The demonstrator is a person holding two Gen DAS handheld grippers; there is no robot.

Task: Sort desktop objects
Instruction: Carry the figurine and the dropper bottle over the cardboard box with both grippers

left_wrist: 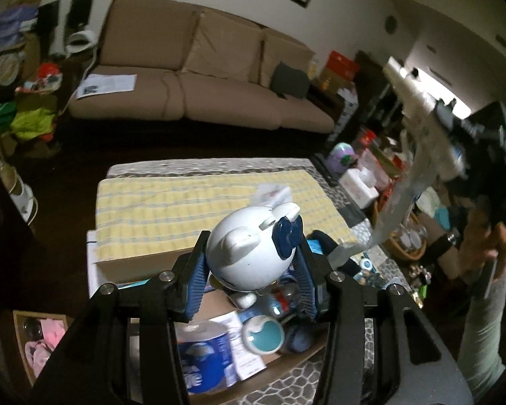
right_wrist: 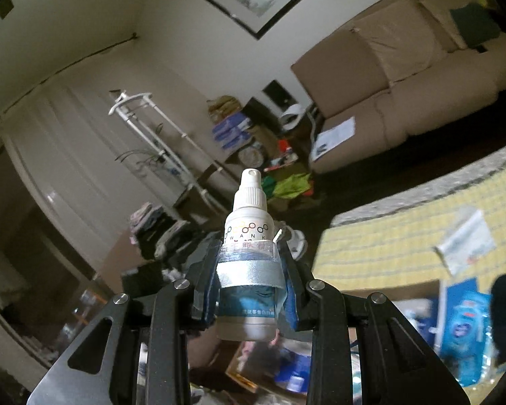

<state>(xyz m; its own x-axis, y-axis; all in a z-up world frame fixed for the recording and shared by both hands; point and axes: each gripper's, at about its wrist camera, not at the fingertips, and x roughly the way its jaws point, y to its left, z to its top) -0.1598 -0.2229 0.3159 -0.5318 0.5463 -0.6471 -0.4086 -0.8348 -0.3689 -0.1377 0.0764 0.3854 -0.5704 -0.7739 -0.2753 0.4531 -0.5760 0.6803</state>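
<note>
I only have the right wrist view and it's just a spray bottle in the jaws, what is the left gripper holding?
Observer: The left gripper is shut on a white pig figure with a blue bow.
Operator: Is anything under it?
Observer: An open cardboard box of clutter, with a toilet roll pack inside.
Operator: Does that view show my right gripper?
Observer: Yes, raised at the right edge, with a grey ribbon trailing down from the spray bottle.
</note>
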